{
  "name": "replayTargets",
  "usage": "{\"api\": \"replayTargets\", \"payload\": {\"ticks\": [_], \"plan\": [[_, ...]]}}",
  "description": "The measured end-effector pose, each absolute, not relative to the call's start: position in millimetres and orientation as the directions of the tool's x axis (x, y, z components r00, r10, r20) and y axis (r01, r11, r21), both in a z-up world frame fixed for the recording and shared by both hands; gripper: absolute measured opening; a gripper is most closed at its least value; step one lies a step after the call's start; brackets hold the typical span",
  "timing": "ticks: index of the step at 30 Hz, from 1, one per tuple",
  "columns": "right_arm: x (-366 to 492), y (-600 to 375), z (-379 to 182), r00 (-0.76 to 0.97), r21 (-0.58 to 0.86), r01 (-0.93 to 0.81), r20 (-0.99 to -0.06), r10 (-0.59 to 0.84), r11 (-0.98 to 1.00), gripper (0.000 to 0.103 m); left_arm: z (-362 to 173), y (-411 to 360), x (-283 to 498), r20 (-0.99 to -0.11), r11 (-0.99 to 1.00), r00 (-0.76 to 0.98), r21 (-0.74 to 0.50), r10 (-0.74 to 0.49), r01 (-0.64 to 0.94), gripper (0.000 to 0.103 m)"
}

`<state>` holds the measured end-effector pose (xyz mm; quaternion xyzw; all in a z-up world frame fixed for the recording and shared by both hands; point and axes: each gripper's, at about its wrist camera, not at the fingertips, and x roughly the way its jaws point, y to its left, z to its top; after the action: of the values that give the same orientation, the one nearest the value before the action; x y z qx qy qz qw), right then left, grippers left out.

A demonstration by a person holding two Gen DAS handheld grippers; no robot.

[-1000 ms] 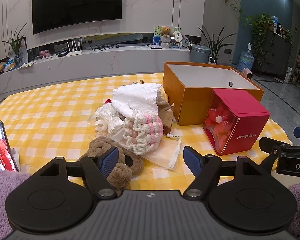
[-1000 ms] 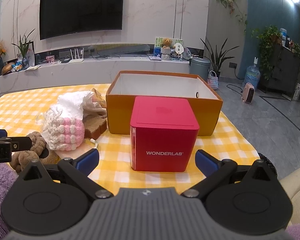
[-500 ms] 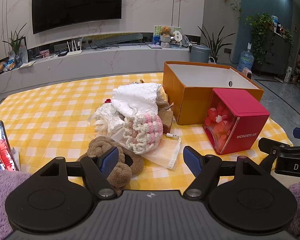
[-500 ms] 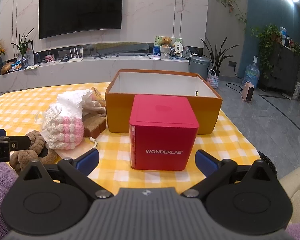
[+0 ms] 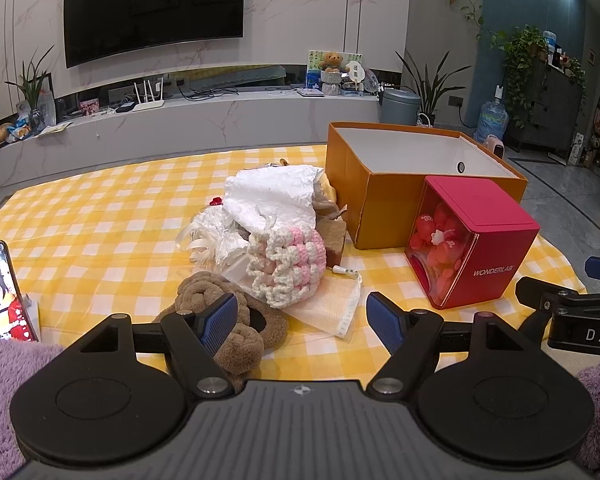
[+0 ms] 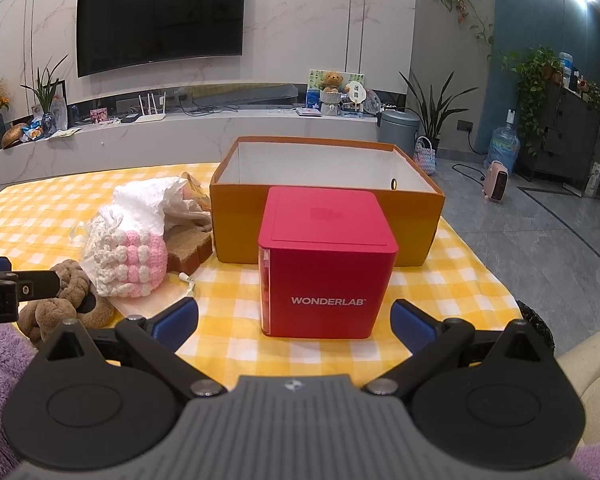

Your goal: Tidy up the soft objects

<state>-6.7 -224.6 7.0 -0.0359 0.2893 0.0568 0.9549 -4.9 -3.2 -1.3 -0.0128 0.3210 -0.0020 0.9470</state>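
A pile of soft things lies on the yellow checked tablecloth (image 5: pixel 100 216): a brown plush knot (image 5: pixel 220 312) (image 6: pixel 64 300), a pink and white crochet piece (image 5: pixel 288 264) (image 6: pixel 128 264), a white crumpled cloth (image 5: pixel 272 196) (image 6: pixel 144 200), a sponge slice (image 6: pixel 188 246) and a flat orange pouch (image 5: pixel 328 304). An open orange box (image 5: pixel 384 204) (image 6: pixel 320 224) stands behind a red WONDERLAB box (image 5: pixel 476 252) (image 6: pixel 324 268). My left gripper (image 5: pixel 302 320) is open and empty, just in front of the plush knot. My right gripper (image 6: pixel 294 320) is open and empty, in front of the red box.
A phone (image 5: pixel 2 292) stands propped at the table's left edge. The right gripper's arm (image 5: pixel 568 312) shows at the right of the left wrist view. A TV wall and low marble shelf lie beyond the table; grey floor is to the right.
The right gripper has edged slightly forward towards the red box. The left gripper and the objects have hardly moved.
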Motion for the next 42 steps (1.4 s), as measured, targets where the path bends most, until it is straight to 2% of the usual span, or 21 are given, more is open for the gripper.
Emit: {"api": "replayTargets", "payload": {"ticks": [18, 27, 33, 35, 37, 39, 41, 42], "plan": [[-6.5, -224.8, 6.7, 0.825, -0.037, -0.129, -0.559, 0.087, 0.991, 0.1, -1.1, -4.5, -5.8, -0.609, 1.0, 0.793, -0.027, -0.015, -0.002, 0.087], [-2.8, -220.8, 3.7, 0.81, -0.036, -0.136, -0.579, 0.09, 0.99, 0.1, -6.4, -1.7, -3.3, -0.63, 0.997, 0.773, -0.057, -0.071, 0.045, 0.085], [8.2, -208.9, -2.3, 0.781, -0.02, -0.201, -0.607, 0.148, 0.979, 0.099, -10.2, 12.6, 5.3, -0.652, 0.995, 0.752, -0.069, -0.098, 0.07, 0.082], [12.3, -203.2, -3.6, 0.763, -0.006, -0.247, -0.618, 0.19, 0.969, 0.084, -11.5, 21.4, 9.5, -0.656, 0.996, 0.749, -0.071, -0.091, 0.058, 0.082], [17.9, -196.5, -6.6, 0.74, 0.01, -0.289, -0.632, 0.23, 0.957, 0.077, -13.9, 31.8, 14.6, -0.668, 0.996, 0.74, -0.076, -0.08, 0.039, 0.082], [23.6, -189.5, -11.1, 0.714, 0.031, -0.323, -0.648, 0.265, 0.946, 0.075, -17.4, 42.8, 19.3, -0.686, 0.997, 0.725, -0.077, -0.063, 0.013, 0.082], [29.8, -180.8, -16.7, 0.684, 0.047, -0.357, -0.667, 0.295, 0.933, 0.065, -20.9, 54.0, 24.8, -0.704, 0.997, 0.709, -0.075, -0.041, -0.016, 0.082], [32.8, -176.1, -19.7, 0.668, 0.05, -0.376, -0.677, 0.308, 0.925, 0.065, -22.6, 58.9, 27.5, -0.711, 0.997, 0.702, -0.075, -0.036, -0.025, 0.082]]}}
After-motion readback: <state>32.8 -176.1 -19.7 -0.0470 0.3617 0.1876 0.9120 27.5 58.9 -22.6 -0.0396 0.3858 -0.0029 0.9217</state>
